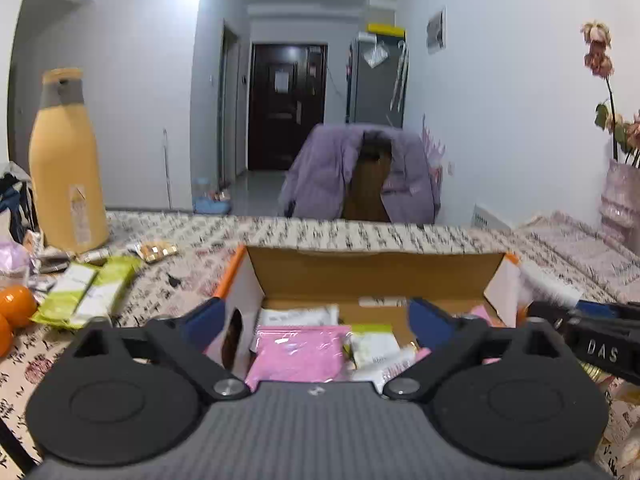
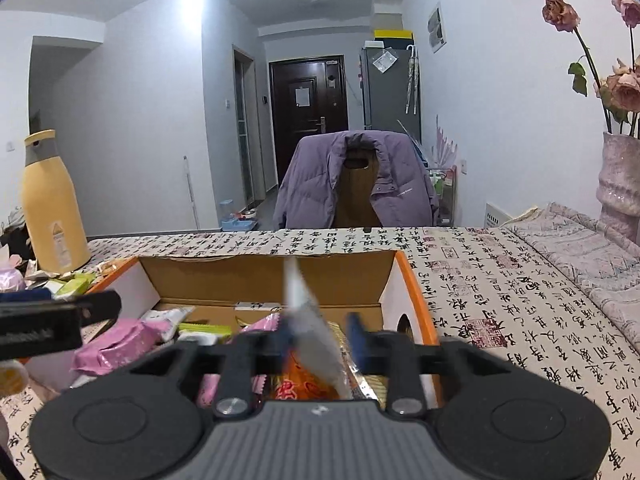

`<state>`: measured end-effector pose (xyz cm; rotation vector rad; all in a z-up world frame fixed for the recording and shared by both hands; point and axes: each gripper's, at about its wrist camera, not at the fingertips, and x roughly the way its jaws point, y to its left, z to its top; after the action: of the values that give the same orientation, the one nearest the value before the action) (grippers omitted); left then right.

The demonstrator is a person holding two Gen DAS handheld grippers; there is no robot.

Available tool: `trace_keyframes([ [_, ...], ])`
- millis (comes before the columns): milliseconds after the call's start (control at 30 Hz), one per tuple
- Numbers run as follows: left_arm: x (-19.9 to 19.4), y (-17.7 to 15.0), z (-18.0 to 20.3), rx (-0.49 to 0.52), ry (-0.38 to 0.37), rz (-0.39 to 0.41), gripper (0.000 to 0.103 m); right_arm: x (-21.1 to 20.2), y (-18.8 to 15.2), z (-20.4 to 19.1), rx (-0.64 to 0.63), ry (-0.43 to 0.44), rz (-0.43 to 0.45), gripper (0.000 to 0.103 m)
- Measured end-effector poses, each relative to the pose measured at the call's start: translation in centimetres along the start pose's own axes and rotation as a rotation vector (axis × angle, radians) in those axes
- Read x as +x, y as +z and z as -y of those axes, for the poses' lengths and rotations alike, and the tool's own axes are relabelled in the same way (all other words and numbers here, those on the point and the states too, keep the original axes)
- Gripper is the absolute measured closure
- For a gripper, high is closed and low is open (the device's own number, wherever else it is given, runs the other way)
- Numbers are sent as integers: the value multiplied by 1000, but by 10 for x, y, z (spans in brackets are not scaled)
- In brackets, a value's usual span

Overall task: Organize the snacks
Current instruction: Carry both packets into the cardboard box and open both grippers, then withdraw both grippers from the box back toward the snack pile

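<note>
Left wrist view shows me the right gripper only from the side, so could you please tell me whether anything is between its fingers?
Observer: Yes. A pale, motion-blurred packet is between the fingers of the right gripper, over the cardboard box. The jaws stand wider than the packet, so the pads are not pressing on it.
Operator: Thank you. What lies in the box directly beneath that packet?
Observer: An orange-red snack packet lies right under it, with pink packets further to the left in the box.
</note>
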<state>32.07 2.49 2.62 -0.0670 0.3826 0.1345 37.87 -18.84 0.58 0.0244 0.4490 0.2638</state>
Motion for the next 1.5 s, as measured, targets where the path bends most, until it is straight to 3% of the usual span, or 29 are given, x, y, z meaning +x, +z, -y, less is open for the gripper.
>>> trace_keyframes([
  [33,-2,0,0,5,2,11,0,-1,0,1,6,1,6,15],
  [100,-3,1,1,7,4,18,0,-6,1,1,9,-7,27,0],
  [367,1,-1,-6,-43,-5,-11,0,-14,2,-2,-7,-17,42,0],
  [700,-15,12,-6,-82,-2,29,0,-17,9,-2,10,-10,32,0],
  [1133,-67,18,-2,-52,-8,47,0,-67,26,-10,-6,1,50,0],
  [1500,-120,-13,-11,-42,5,29,0,-128,1,-6,-12,19,40,0],
])
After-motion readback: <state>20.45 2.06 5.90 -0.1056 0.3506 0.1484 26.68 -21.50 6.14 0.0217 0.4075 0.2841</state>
